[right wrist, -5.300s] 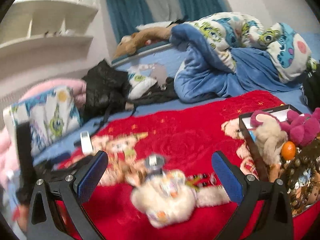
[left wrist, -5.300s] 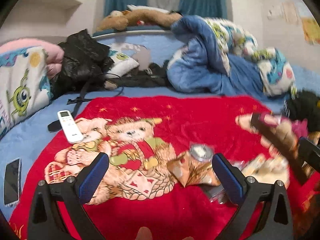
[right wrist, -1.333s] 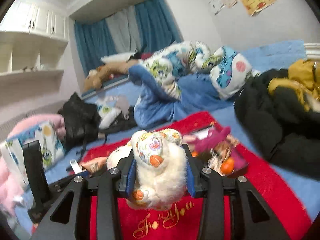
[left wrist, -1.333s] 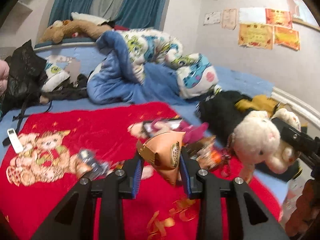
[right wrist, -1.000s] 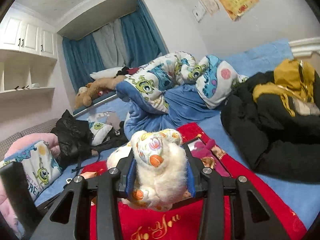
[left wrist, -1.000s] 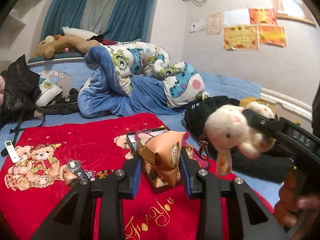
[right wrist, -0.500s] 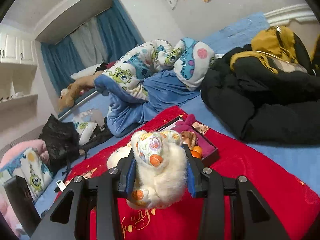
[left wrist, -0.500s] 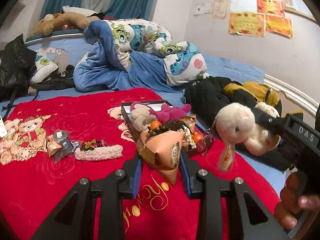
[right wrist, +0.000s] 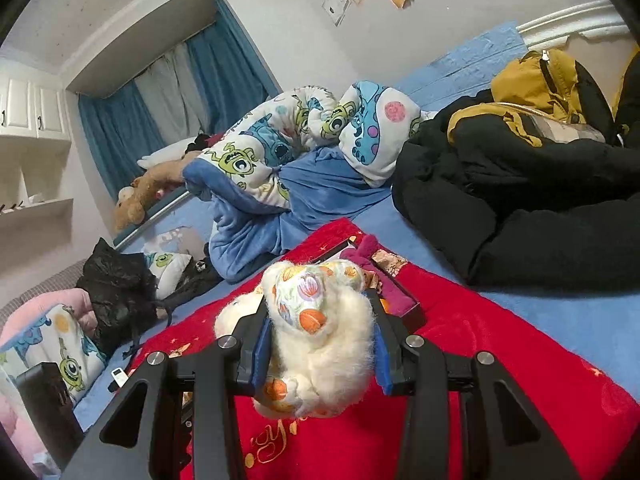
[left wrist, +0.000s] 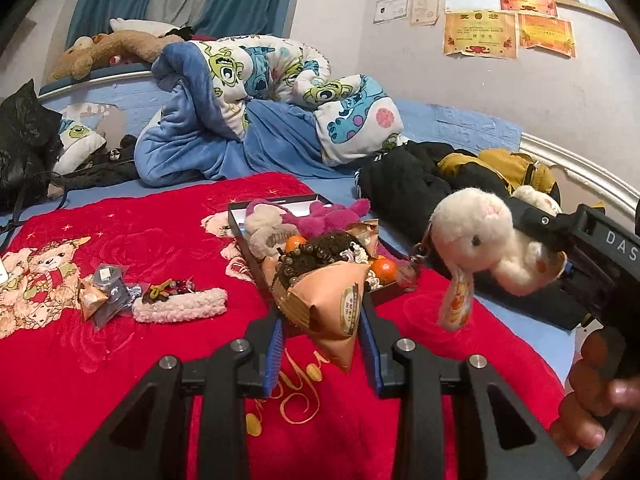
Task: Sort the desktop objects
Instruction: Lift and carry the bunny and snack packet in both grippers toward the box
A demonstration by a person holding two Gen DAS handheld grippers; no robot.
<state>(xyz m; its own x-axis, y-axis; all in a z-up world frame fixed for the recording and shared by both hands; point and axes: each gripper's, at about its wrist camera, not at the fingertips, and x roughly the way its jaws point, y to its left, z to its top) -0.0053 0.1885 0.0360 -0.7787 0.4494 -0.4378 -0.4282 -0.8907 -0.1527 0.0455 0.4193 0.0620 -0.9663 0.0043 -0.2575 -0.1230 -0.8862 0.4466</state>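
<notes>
My left gripper [left wrist: 322, 336] is shut on an orange pyramid-shaped packet [left wrist: 330, 306], held just above the near end of a dark tray [left wrist: 256, 258] on the red blanket. The tray holds plush toys, small oranges and dark beads. My right gripper [right wrist: 318, 348] is shut on a white plush rabbit [right wrist: 320, 340] with patterned ears. In the left wrist view that rabbit [left wrist: 480, 232] hangs in the right gripper to the right of the tray, above the blanket's edge. The tray's far corner [right wrist: 408, 308] shows behind the rabbit in the right wrist view.
On the red blanket [left wrist: 120, 344] left of the tray lie a white fluffy band [left wrist: 180, 308], a clear bag with small items [left wrist: 108, 286] and another orange packet [left wrist: 90, 298]. A black and mustard jacket [left wrist: 432, 172] lies right; a rolled cartoon quilt [left wrist: 260, 92] behind.
Both grippers have sunk toward the blanket with their loads still held. The tray and its contents have come closer, and the rabbit now hangs lower beside it.
</notes>
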